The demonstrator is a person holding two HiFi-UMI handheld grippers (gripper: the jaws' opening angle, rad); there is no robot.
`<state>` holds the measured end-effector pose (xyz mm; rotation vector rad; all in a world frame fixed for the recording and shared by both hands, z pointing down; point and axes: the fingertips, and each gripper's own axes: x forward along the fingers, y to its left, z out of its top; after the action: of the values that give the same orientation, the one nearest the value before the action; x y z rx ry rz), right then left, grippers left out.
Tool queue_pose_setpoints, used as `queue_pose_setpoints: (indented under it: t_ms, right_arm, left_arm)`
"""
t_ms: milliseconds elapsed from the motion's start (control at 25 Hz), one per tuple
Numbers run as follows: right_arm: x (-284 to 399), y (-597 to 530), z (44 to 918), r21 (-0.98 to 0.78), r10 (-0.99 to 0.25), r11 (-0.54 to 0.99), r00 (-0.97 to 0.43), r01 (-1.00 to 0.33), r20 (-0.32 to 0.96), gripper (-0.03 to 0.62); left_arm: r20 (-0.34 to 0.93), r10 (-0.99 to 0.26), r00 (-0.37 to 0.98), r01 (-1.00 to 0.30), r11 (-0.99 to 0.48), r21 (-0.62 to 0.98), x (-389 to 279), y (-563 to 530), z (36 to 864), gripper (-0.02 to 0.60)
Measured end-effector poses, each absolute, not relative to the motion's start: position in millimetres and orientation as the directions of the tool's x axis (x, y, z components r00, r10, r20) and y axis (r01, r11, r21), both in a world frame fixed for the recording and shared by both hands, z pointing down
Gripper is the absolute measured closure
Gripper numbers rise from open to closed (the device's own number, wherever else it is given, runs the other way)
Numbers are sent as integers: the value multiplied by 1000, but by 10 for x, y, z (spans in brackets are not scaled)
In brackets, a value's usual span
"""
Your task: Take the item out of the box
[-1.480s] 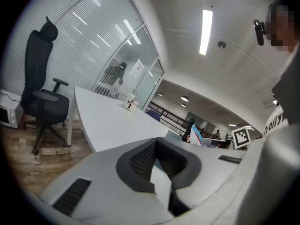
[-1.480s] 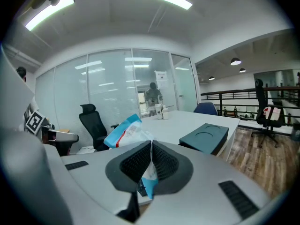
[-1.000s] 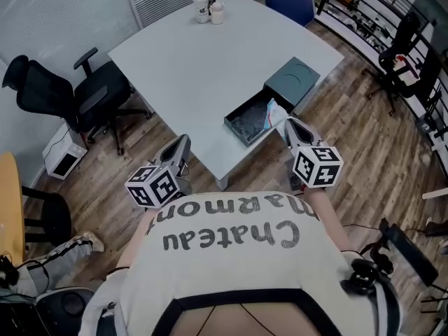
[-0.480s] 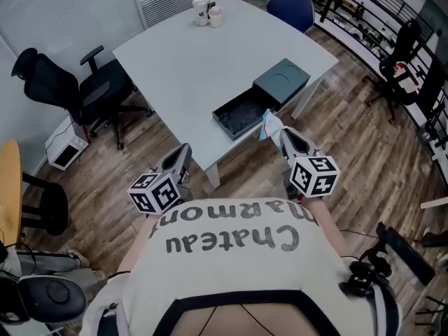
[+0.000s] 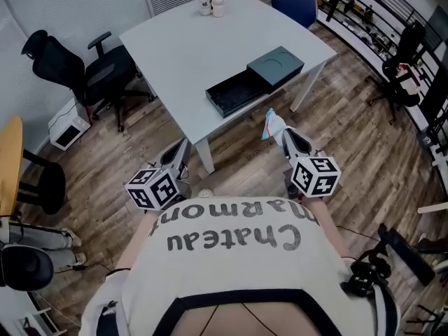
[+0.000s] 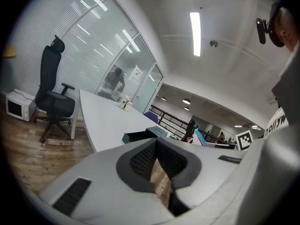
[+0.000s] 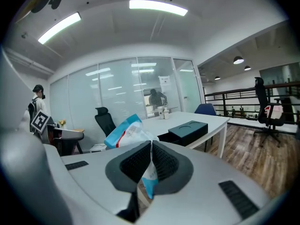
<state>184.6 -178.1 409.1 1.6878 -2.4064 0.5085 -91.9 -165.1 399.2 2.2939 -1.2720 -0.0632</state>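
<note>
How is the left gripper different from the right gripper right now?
The right gripper is shut on a blue-and-white packet; the left gripper has its jaws together on nothing. The left gripper sits close beside the table's near leg; the right gripper is farther off, on the leg's other side. Both are over the wooden floor, off the table.

Packet [image 5: 274, 126]: blue-white, crumpled, upright, centre-right of frame, below the table edge. Box [image 5: 234, 94]: dark, open, upper centre.
</note>
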Motion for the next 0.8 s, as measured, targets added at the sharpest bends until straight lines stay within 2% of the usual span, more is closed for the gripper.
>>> queue_pose_setpoints:
  t_ms: [160,800]
  right_arm:
    - [1926,-1556,4139,-141,-871,330,-358,-934,336,585]
    - [2081,-1151,4159,-186,-870,326,-371,-927,325,584]
  left_arm:
    - [190,-814,550,-787,-428,444,-827,-1409,3956,588]
    - [180,-830,528,-805,-421,418,-740,-941,3847,588]
